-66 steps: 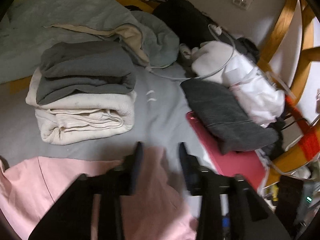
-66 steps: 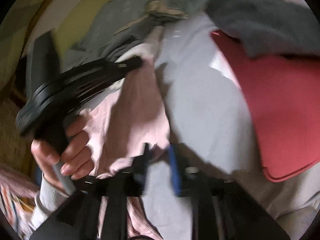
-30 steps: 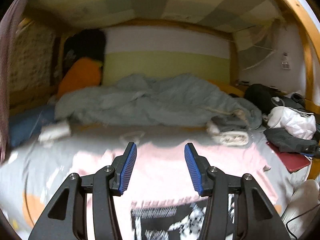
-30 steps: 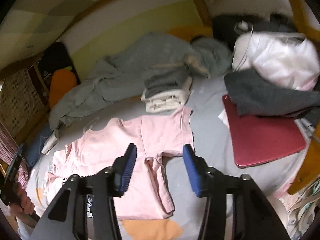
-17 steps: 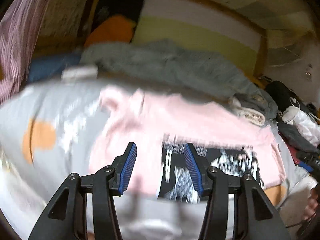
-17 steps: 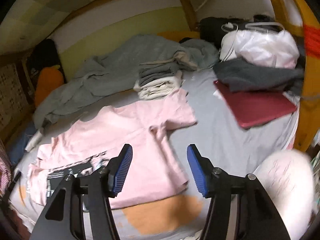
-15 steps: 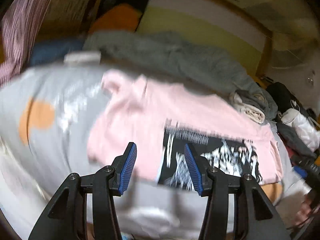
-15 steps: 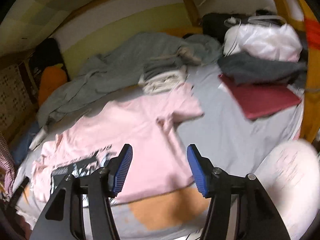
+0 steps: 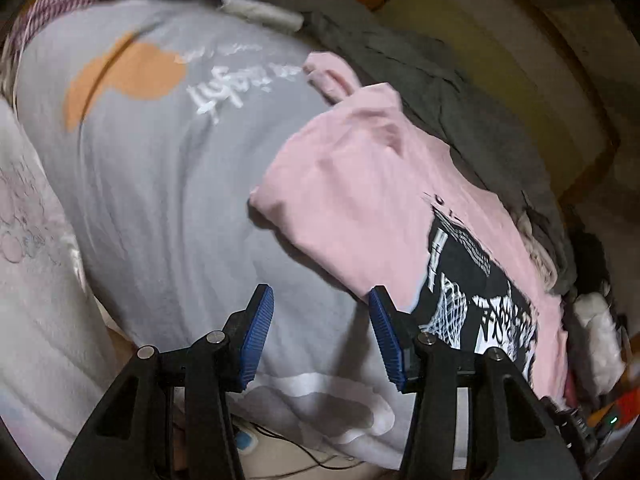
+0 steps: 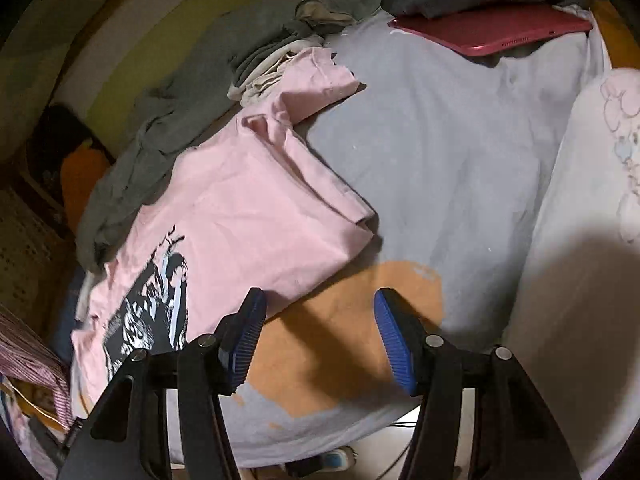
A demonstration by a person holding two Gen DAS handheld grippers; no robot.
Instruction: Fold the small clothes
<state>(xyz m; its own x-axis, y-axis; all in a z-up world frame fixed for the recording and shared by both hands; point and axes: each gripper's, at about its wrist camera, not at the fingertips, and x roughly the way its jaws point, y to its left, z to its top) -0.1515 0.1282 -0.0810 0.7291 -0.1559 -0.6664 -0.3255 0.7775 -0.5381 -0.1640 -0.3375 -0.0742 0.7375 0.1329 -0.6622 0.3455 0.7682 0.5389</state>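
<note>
A pink T-shirt (image 10: 256, 208) with a black-and-white print lies spread face up on the grey bedsheet (image 10: 448, 152), one sleeve rumpled. Both the left gripper (image 9: 320, 332) and right gripper (image 10: 316, 332) have jaws apart, holding nothing. Behind the shirt lies what looks like a grey blanket (image 10: 192, 80); a red tablet (image 10: 496, 28) sits near the bed's far edge.

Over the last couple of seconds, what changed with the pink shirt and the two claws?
The pink T-shirt, bunched at both claws two seconds ago, was let go and now lies spread on the grey sheet, print up. Both cameras swung from a level view down onto the bed. The left claw and right claw are open and empty. The folded stack and red tablet stayed put.
</note>
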